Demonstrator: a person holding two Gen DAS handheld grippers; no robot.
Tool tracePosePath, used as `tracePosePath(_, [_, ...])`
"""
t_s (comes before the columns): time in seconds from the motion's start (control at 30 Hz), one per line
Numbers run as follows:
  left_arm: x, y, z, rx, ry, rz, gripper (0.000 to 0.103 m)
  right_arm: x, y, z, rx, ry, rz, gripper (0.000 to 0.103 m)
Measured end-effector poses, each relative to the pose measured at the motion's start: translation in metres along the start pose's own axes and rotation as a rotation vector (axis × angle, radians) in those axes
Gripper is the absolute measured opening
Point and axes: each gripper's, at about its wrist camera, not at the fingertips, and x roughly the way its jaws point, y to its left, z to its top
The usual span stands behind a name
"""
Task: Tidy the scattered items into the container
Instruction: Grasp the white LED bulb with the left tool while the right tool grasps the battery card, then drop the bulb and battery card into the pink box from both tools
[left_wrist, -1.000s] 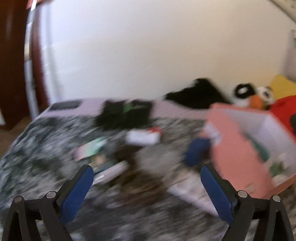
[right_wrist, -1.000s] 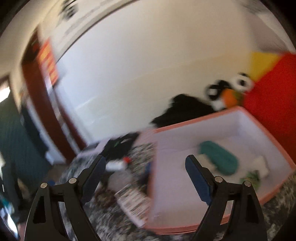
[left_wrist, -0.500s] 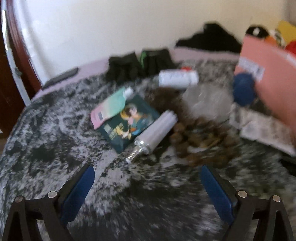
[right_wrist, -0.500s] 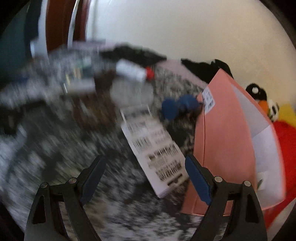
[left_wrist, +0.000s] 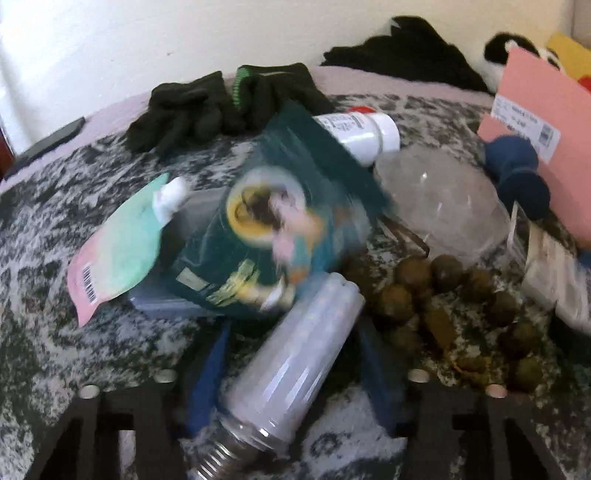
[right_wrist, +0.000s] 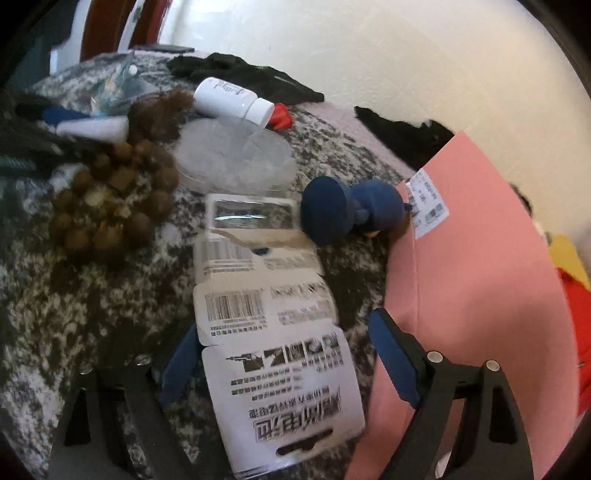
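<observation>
My left gripper (left_wrist: 291, 373) has its blue fingers on both sides of a white LED bulb (left_wrist: 291, 365) with a metal screw base, closing around it on the speckled blanket; contact is blurred. Behind it lie a dark green packet (left_wrist: 273, 229), a pink-green pouch (left_wrist: 118, 251) and brown beads (left_wrist: 443, 295). My right gripper (right_wrist: 280, 354) is open astride a white printed blister card (right_wrist: 273, 332). The pink box (right_wrist: 480, 295) stands just right of it. The bulb also shows in the right wrist view (right_wrist: 92, 127).
A white bottle (right_wrist: 229, 99), a clear plastic dish (right_wrist: 232, 158), a blue figure (right_wrist: 351, 210), black gloves (left_wrist: 221, 103) and a phone (left_wrist: 48, 142) lie on the blanket. Black cloth (left_wrist: 406, 55) and a plush toy (left_wrist: 509, 48) sit by the wall.
Both grippers have dropped from over the box down to the blanket. The left has closed in around the bulb; the right has come over the blister card.
</observation>
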Motion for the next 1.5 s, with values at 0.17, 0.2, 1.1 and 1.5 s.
tracePosePath(0.17, [-0.019, 0.001, -0.006, -0.031, 0.043, -0.027, 0.028, -0.024, 0.000, 0.007, -0.011, -0.053, 0.006, 0.015])
tracePosePath(0.2, [-0.026, 0.003, -0.010, -0.039, 0.048, -0.028, 0.028, -0.030, -0.005, 0.008, 0.013, -0.063, 0.031, 0.014])
tracePosePath(1.1, [-0.262, -0.064, -0.027, -0.189, -0.282, -0.086, 0.028, -0.188, -0.139, -0.039, 0.602, -0.384, 0.810, 0.000])
tracePosePath(1.5, [-0.270, -0.195, 0.083, -0.058, -0.391, -0.300, 0.028, -0.300, -0.276, -0.097, 0.825, -0.756, 0.477, 0.000])
